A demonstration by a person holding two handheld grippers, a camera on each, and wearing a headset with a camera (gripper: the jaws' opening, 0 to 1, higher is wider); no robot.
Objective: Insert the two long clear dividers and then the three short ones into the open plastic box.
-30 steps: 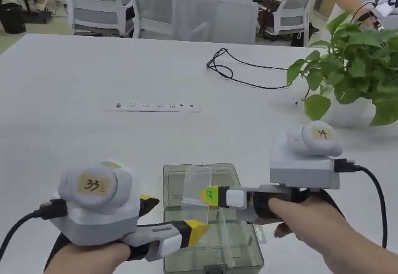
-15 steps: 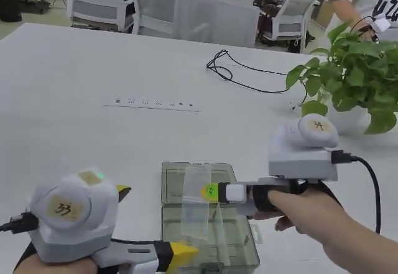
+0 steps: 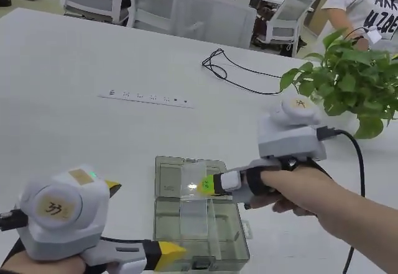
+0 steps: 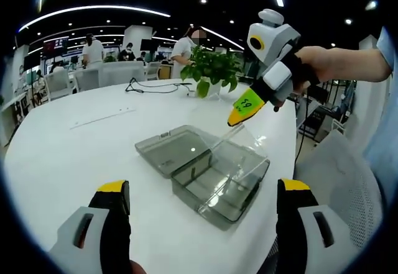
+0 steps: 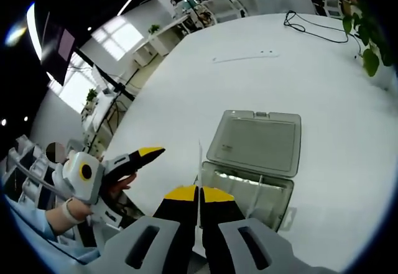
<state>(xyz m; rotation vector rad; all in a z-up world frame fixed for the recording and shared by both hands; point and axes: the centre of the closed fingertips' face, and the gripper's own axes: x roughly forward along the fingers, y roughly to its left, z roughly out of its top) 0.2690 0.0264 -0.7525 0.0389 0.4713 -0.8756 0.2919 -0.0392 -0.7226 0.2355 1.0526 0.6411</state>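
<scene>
The open smoky plastic box (image 3: 231, 244) lies near the table's front edge, its lid (image 3: 169, 176) flat behind it. My right gripper (image 3: 208, 185) is shut on a clear divider (image 3: 194, 210), which hangs upright over the box's base. In the right gripper view the shut jaws (image 5: 199, 196) pinch the divider's thin edge (image 5: 199, 161) over the box (image 5: 249, 193). Another clear divider (image 5: 257, 186) stands inside the box. My left gripper (image 3: 140, 219) is open at the box's left, holding nothing. In the left gripper view its jaws (image 4: 202, 193) spread wide before the box (image 4: 214, 178) and the held divider (image 4: 241, 142).
A white power strip (image 3: 149, 98) lies mid-table. A black cable (image 3: 230, 69) loops farther back, next to a potted plant (image 3: 348, 81) at the right. Grey chairs (image 3: 211, 13) and a person (image 3: 367, 0) are beyond the table.
My right gripper has lowered the divider from above the lid toward the box's base. My left gripper has drawn back to the left, away from the box.
</scene>
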